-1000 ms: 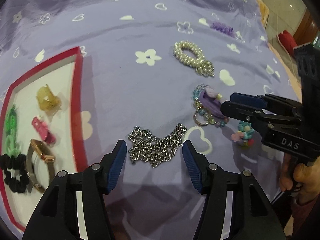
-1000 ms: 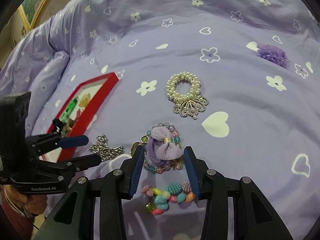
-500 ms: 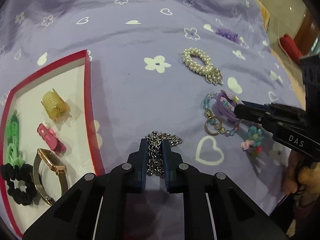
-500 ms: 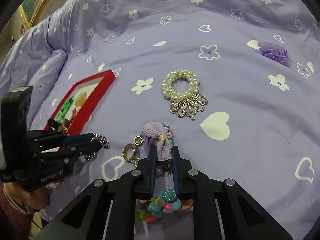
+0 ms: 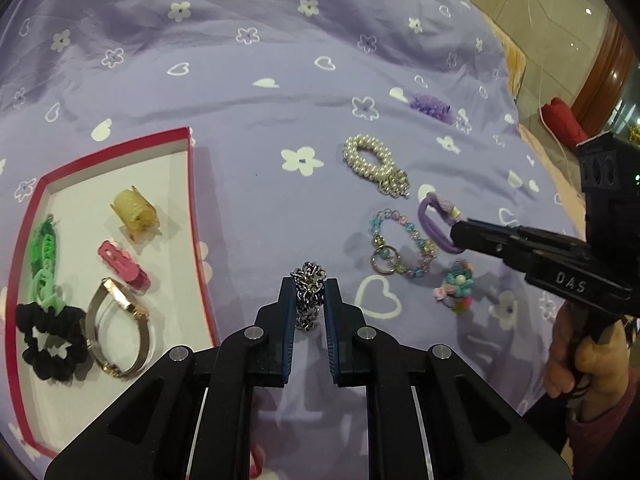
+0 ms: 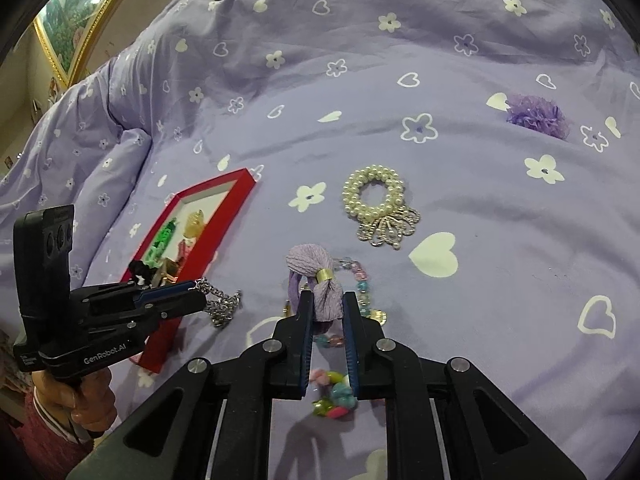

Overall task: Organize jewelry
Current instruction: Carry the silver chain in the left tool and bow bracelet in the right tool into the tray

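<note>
— Left gripper [image 5: 307,300]?
— Closed on the silver chain [image 5: 308,296], bunched between the blue pads, lifted just off the purple bedspread [image 5: 248,128], right of the red tray [image 5: 202,248].

— Right gripper [image 6: 325,316]?
— Clamped on the purple bow hair tie [image 6: 318,280], loop raised above the pastel bead bracelet [image 5: 404,246].

— In the tray?
— Yellow claw clip [image 5: 135,209], pink clip [image 5: 122,262], gold watch [image 5: 118,326], black scrunchie [image 5: 50,340], green piece [image 5: 42,256].

— On the bed?
— Pearl scrunchie [image 6: 376,200] beyond the bracelet, flower hair tie [image 5: 456,286] near it, purple pompom [image 6: 536,116] well apart.
</note>
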{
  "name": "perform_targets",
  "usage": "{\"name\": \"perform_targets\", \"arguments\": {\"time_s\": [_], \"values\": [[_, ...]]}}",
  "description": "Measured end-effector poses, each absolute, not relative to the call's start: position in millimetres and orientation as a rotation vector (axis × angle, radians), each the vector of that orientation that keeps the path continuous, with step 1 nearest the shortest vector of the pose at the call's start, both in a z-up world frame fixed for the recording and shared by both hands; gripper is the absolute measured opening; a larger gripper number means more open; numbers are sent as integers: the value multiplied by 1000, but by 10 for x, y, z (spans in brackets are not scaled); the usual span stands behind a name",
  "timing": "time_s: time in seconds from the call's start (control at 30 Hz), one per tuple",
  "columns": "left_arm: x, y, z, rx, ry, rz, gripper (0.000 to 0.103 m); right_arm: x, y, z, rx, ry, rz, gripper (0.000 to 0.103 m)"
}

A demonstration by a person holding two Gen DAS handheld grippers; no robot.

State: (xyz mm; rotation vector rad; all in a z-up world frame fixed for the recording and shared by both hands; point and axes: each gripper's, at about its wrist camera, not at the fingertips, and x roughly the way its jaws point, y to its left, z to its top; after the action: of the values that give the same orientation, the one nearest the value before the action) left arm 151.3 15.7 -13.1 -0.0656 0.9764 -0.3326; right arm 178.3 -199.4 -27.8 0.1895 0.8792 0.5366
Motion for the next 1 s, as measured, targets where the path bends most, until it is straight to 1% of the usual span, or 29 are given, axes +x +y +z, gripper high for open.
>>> {"name": "perform_targets", "arguments": {"time_s": [0.57,1.0], "values": [[1159,556,189,-137,896,-285,12,1502,-1469,-62,142,855,638,14],[914,1099,349,-216,847,-207,12,1378,-954,85,103,840,737,14]]}}
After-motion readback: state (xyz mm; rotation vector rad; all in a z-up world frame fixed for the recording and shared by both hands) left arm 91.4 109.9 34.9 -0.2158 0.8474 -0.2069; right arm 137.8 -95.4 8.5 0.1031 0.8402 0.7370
